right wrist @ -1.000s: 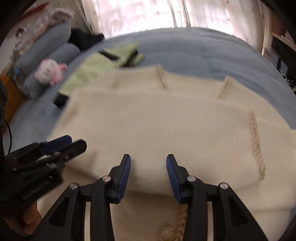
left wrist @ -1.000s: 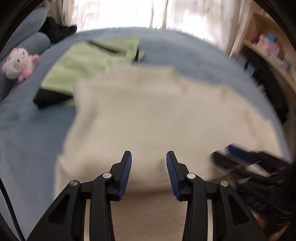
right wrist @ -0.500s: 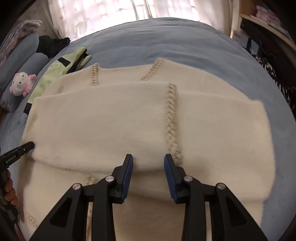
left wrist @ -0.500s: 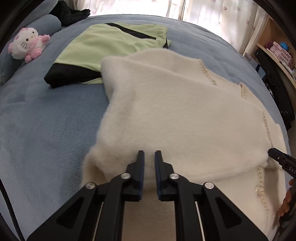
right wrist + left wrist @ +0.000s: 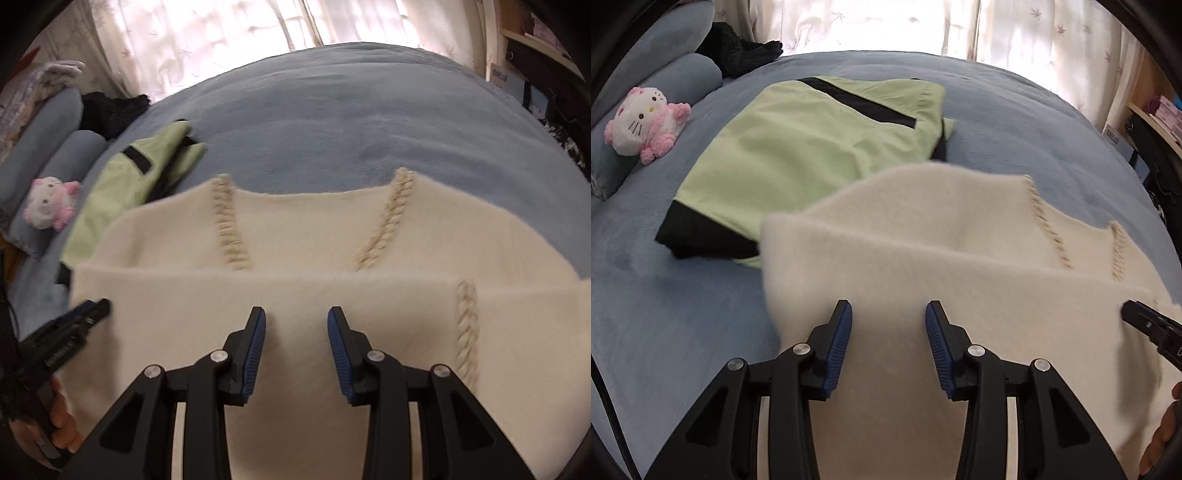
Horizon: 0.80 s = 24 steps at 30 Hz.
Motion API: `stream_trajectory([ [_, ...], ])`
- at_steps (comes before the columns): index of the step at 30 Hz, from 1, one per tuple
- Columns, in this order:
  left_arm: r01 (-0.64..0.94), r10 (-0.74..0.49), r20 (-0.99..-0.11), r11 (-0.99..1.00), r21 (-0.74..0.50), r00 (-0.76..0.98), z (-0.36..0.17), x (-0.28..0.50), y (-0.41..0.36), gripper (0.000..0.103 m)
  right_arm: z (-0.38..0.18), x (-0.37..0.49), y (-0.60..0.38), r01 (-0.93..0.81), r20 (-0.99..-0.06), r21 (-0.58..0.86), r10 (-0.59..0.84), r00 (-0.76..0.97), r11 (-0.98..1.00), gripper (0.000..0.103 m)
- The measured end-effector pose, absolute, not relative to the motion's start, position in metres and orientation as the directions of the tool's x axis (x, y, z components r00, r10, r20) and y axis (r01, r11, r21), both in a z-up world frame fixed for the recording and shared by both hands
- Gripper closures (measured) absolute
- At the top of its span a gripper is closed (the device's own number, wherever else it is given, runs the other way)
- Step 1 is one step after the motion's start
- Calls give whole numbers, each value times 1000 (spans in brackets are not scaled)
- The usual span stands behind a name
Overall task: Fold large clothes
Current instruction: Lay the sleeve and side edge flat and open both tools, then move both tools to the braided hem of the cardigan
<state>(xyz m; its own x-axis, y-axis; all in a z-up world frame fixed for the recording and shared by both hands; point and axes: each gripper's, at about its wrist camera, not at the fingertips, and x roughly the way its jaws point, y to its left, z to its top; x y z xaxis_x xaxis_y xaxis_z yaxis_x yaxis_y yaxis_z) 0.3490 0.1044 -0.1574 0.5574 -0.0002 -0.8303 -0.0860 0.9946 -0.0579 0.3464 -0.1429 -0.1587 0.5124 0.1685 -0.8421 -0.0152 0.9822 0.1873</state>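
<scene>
A pink-and-white plush toy [image 5: 646,123] rests against blue pillows [image 5: 665,77].

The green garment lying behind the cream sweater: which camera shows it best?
The left wrist view. There the green garment lies nearly whole, with its black stripe and black hem clear, only its near corner hidden under the cream sweater. The right wrist view shows it small, slanted and blurred at the left side.

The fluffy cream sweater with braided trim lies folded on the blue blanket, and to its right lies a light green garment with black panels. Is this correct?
Not quite. The light green garment with black panels lies to the left of the fluffy cream sweater with braided trim, not to its right, as both wrist views show. The rest holds: the sweater lies folded on the blue blanket.
</scene>
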Motion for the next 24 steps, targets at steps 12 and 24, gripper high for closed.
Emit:
stream_trajectory([
  [12,-74,93,-790,995,61,607,-157,352,108,63,-159,329,-207,47,-844,35,4,536,998,68],
  [24,-58,73,-798,997,48,598,-123,319,100,53,-142,301,-217,79,-847,122,62,527,989,68],
])
